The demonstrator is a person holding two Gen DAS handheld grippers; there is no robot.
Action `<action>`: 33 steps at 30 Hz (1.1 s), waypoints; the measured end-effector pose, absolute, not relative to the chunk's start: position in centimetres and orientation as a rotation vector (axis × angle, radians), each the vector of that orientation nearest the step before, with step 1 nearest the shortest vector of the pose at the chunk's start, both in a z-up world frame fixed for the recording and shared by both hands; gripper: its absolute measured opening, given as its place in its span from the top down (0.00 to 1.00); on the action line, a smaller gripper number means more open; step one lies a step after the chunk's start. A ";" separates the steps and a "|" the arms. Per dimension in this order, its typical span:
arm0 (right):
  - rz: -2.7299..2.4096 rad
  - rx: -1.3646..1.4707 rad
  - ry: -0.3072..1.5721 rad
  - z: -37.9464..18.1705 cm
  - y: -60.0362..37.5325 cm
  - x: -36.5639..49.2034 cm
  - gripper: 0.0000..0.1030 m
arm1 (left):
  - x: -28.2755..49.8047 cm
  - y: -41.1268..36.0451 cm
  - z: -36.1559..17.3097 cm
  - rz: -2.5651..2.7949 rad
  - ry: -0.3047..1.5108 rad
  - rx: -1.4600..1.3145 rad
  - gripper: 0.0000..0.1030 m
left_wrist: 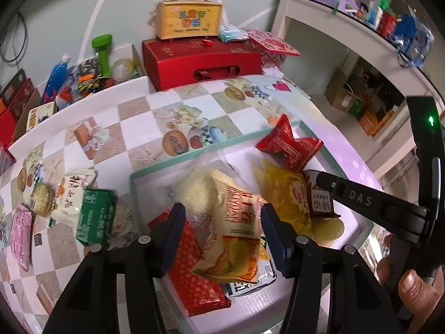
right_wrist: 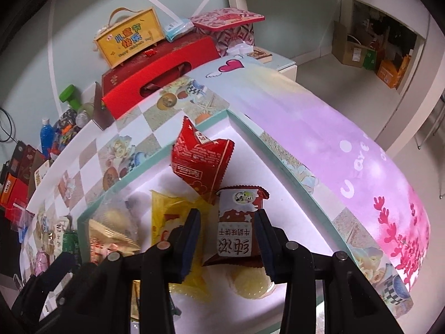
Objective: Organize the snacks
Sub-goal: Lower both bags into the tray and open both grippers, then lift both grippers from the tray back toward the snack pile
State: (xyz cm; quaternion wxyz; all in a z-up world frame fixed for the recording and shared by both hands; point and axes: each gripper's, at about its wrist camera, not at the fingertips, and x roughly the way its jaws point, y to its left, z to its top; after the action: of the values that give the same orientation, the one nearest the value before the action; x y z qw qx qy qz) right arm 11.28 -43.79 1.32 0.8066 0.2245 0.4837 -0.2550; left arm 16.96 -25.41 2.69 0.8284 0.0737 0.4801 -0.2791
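A white tray with a teal rim (left_wrist: pixel 194 154) (right_wrist: pixel 228 112) holds several snacks. My left gripper (left_wrist: pixel 222 236) stands open over an orange packet (left_wrist: pixel 236 239), which lies between the pads beside a flat red packet (left_wrist: pixel 194 272) and a pale wrapped cake (left_wrist: pixel 197 192). My right gripper (right_wrist: pixel 228 239) is open around a brown biscuit packet (right_wrist: pixel 239 231) (left_wrist: pixel 319 200); a gap shows at the left pad. The packet rests partly on a pale jelly cup (right_wrist: pixel 250 281). A yellow packet (right_wrist: pixel 169 222) and a puffed red packet (right_wrist: pixel 200 161) lie nearby.
Left of the tray on the checked tablecloth lie a green packet (left_wrist: pixel 96 217), a white packet (left_wrist: pixel 72 192), a round cookie (left_wrist: pixel 41 197) and a pink packet (left_wrist: pixel 20 236). A red gift box (left_wrist: pixel 200 61) with a yellow case (left_wrist: pixel 189 19) stands behind. A white shelf (left_wrist: pixel 347 22) is at the right.
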 end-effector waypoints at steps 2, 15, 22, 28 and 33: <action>-0.540 0.470 1.032 1.6 -43.5 11.4 0.34 | 17.5 -24.6 2.8 -0.553 1.024 0.129 0.32; -0.499 0.433 1.038 1.6 -42.0 12.4 0.00 | 20.8 -17.7 1.6 -0.284 1.037 0.026 0.03; -0.473 0.402 1.010 1.7 -41.2 12.7 0.00 | 21.0 -16.3 1.2 -0.242 1.010 0.037 0.03; -0.460 0.391 0.961 2.3 -40.5 12.9 0.00 | 21.1 -14.9 2.2 -0.232 0.931 0.032 0.02; -0.451 0.387 0.958 2.4 -39.8 13.3 0.00 | 21.7 -12.8 2.7 -0.233 0.926 -0.065 0.02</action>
State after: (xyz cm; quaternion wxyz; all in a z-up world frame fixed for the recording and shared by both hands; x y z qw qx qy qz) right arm 13.29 -39.80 2.38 0.8453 0.1833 0.4541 -0.2137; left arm 21.70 -12.82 2.65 0.8876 -0.0313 0.4457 -0.1121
